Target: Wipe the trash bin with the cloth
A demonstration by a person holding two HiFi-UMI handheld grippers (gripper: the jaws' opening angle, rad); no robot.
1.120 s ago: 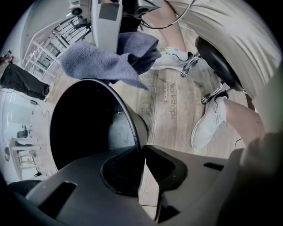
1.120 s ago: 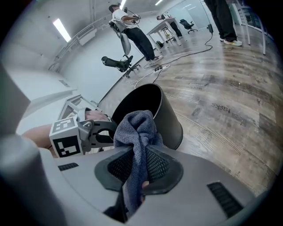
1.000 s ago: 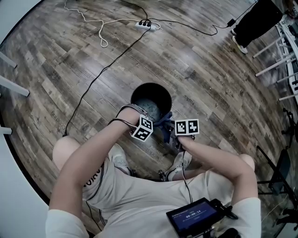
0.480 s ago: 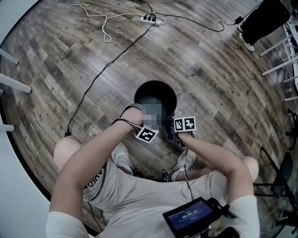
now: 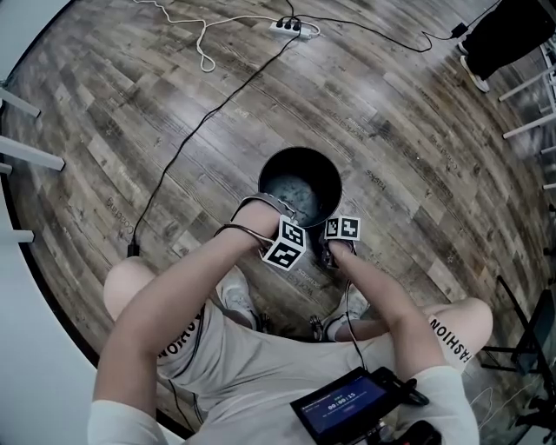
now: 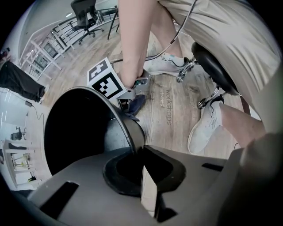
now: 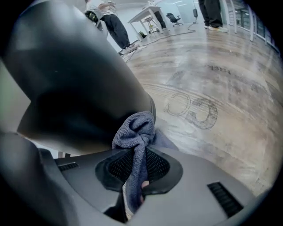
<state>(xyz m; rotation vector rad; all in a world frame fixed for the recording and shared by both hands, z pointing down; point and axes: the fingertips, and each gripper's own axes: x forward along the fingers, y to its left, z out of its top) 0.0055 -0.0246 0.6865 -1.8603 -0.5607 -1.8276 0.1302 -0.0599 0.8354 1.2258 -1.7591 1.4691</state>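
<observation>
A black round trash bin (image 5: 300, 184) stands on the wood floor in front of the seated person. My left gripper (image 5: 287, 233) is at the bin's near rim; in the left gripper view the thin rim (image 6: 129, 128) runs between the jaws and my left gripper (image 6: 140, 152) is shut on it. My right gripper (image 5: 340, 235) sits at the bin's near right side. It is shut on a blue-grey cloth (image 7: 137, 132), whose bunched end lies against the bin's dark outer wall (image 7: 79, 88). The cloth (image 6: 135, 104) also shows under the right gripper's marker cube (image 6: 106, 82).
A power strip (image 5: 291, 26) with white and black cables lies far across the floor, and a black cable (image 5: 200, 130) runs toward the person's left knee. Shoes (image 6: 208, 128) and a stool's base (image 6: 212, 66) lie close behind the bin. A screen device (image 5: 347, 404) hangs at the person's chest.
The left gripper has come onto the bin's rim and closed there. The right gripper has moved in against the bin; the cloth, seen hanging between the grippers earlier, is now hidden in the head view.
</observation>
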